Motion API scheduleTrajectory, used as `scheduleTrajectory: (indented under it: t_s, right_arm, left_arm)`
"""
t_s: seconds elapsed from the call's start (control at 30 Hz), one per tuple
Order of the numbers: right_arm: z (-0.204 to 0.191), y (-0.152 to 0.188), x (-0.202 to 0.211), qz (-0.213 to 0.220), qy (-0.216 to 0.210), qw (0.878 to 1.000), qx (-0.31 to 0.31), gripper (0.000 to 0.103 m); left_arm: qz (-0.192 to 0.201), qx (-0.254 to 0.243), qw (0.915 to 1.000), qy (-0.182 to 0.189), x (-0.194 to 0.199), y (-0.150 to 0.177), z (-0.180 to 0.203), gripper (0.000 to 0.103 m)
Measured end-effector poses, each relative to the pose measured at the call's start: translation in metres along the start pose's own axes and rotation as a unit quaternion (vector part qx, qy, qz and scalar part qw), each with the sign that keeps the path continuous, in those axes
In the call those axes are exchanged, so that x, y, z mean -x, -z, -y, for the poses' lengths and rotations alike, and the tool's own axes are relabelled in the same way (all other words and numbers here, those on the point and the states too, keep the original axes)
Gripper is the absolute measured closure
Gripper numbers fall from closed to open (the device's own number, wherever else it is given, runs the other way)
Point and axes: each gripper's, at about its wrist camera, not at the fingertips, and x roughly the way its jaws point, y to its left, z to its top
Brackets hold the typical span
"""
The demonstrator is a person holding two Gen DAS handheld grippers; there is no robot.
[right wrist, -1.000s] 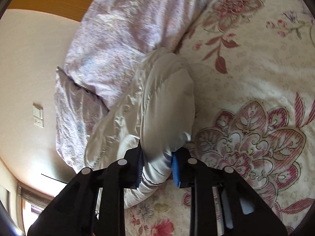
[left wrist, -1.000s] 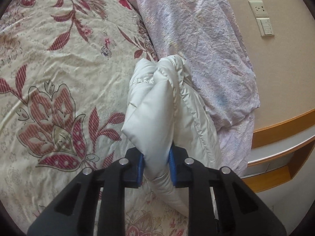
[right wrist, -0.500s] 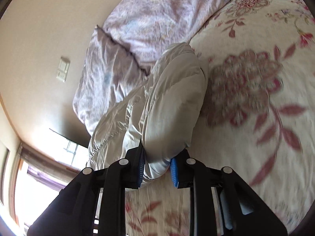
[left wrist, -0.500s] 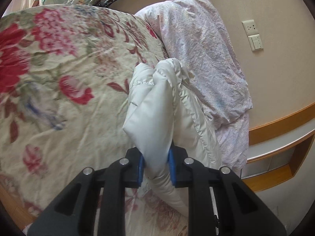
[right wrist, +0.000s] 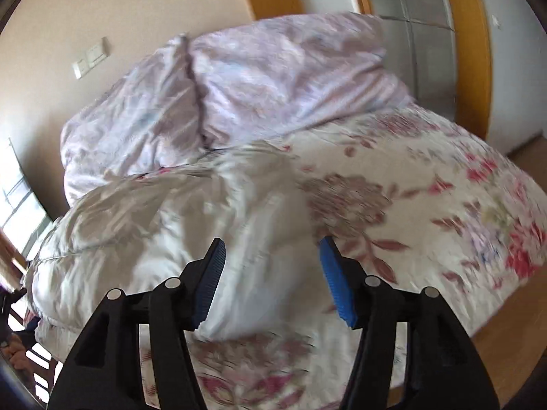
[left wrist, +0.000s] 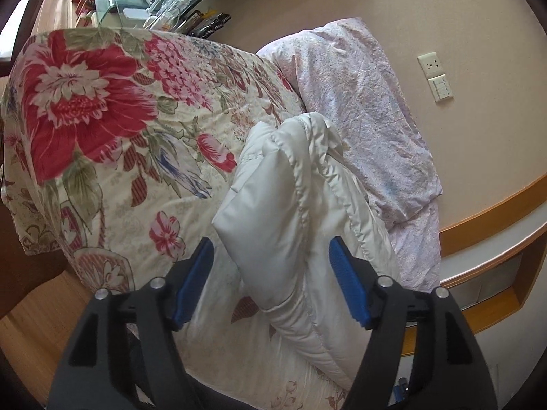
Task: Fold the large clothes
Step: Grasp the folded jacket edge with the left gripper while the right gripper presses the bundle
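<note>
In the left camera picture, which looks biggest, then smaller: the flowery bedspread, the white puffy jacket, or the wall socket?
1. flowery bedspread
2. white puffy jacket, though it sits nearest the camera
3. wall socket

White jacket point(left wrist: 290, 212) on floral bed point(left wrist: 112, 130)

Beige wall point(left wrist: 478, 17) with switch plates point(left wrist: 436, 77); wood floor point(left wrist: 37, 324); floral bedspread point(left wrist: 119, 119); lilac duvet point(right wrist: 256, 85).

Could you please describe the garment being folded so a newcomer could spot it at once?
Start at the floral bedspread on the bed. Beside the crumpled lilac duvet lies a puffy, off-white quilted jacket; it alone is plain, shiny and unpatterned.
</note>
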Motion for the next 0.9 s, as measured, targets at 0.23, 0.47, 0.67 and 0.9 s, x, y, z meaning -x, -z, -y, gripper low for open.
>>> scheduleTrajectory:
  t_s: [0.23, 0.47, 0.67, 0.9]
  right_arm:
    - [-0.111, -0.009, -0.037, -0.031, -0.08, 0.99, 0.11, 0.044]
    - [-0.141, 0.004, -0.053, -0.036, -0.059, 0.989, 0.128, 0.05]
    - [-0.151, 0.009, -0.057, -0.03, -0.048, 0.989, 0.133, 0.05]
    - [-0.163, 0.013, -0.061, -0.028, -0.059, 0.989, 0.134, 0.05]
  left_arm:
    - [-0.012, -0.015, 0.9998, 0.002, -0.009, 0.004, 0.004, 0.025]
    - [-0.016, -0.034, 0.9993, 0.005, -0.017, 0.004, 0.01, 0.024]
    - [-0.026, -0.039, 0.9989, 0.01, -0.027, 0.003, 0.013, 0.024]
    - [-0.025, -0.039, 0.9989, 0.012, -0.031, 0.001, 0.016, 0.023]
